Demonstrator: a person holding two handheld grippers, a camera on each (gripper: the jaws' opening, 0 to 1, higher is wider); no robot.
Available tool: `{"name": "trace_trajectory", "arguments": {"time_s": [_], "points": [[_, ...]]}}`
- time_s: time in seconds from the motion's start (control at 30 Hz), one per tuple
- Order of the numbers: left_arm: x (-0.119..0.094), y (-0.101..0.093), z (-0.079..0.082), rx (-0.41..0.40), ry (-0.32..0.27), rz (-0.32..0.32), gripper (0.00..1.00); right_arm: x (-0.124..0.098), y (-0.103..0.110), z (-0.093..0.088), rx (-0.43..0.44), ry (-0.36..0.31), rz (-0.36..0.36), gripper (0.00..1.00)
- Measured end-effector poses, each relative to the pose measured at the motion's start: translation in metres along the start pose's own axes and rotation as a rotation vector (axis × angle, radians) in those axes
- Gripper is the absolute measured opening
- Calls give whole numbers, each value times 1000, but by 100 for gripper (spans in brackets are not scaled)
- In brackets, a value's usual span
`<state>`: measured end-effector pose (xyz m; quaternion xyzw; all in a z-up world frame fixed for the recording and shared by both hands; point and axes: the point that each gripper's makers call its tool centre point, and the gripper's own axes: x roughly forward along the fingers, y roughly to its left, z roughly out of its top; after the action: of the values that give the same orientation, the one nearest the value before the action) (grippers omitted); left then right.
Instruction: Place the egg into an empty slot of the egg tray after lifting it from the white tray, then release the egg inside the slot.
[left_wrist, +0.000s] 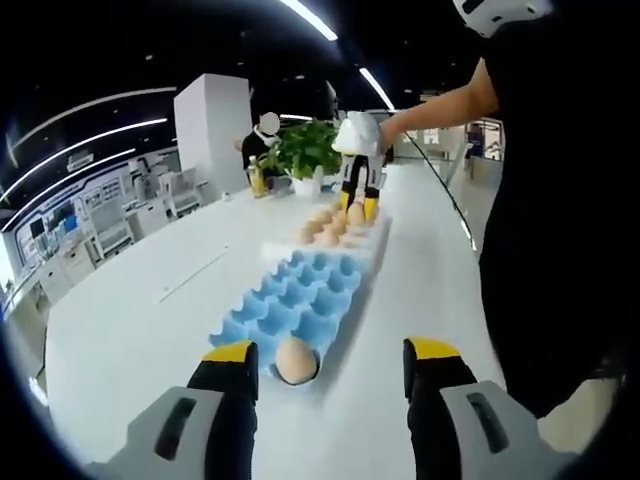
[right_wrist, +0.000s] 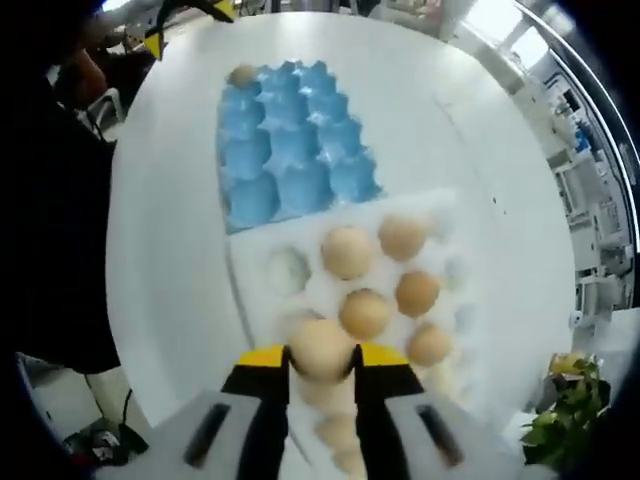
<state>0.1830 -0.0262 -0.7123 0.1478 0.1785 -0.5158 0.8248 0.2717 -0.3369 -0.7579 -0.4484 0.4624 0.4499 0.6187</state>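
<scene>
The blue egg tray (right_wrist: 290, 140) is seen as matt moulded pulp or paper, with a slightly rough look. The white tray (right_wrist: 290, 275) appears smooth and matt, like foam or plastic. The eggs (right_wrist: 348, 250) are shown with a smooth, dull tan shell. The table (left_wrist: 130, 330) is given a smooth white finish with a faint sheen. The right gripper (right_wrist: 320, 368) is made of hard grey plastic with yellow-tipped black fingers (right_wrist: 262, 362).

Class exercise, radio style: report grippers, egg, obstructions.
Right gripper shut on egg over white tray. Left gripper open, by blue egg tray. Path clear.
</scene>
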Motion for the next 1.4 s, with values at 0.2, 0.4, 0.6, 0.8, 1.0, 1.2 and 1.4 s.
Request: {"name": "trace_trajectory", "arguments": {"time_s": [0.2,0.4,0.6,0.8,1.0,1.2,1.4], "points": [[0,-1,-1,-2,-3,-3,59,-1,5,3,8,-4,20,24],[-1,0,-2,-4,-6,3,59,-1,14,18,-12,-24,34,24],[-2,0,-4,-7,-7,4,59,2,22,36,-34,-54,55,24],[-2,1,-6,-5,-6,6,59,7,30,57,-75,-73,80,24],[-3,1,-9,-8,-2,7,59,10,39,79,-111,-95,110,24],[-4,3,-10,-11,-3,10,59,16,49,105,-154,-119,140,24],[-5,5,-11,-12,-5,13,59,19,56,125,-188,-140,154,24]]}}
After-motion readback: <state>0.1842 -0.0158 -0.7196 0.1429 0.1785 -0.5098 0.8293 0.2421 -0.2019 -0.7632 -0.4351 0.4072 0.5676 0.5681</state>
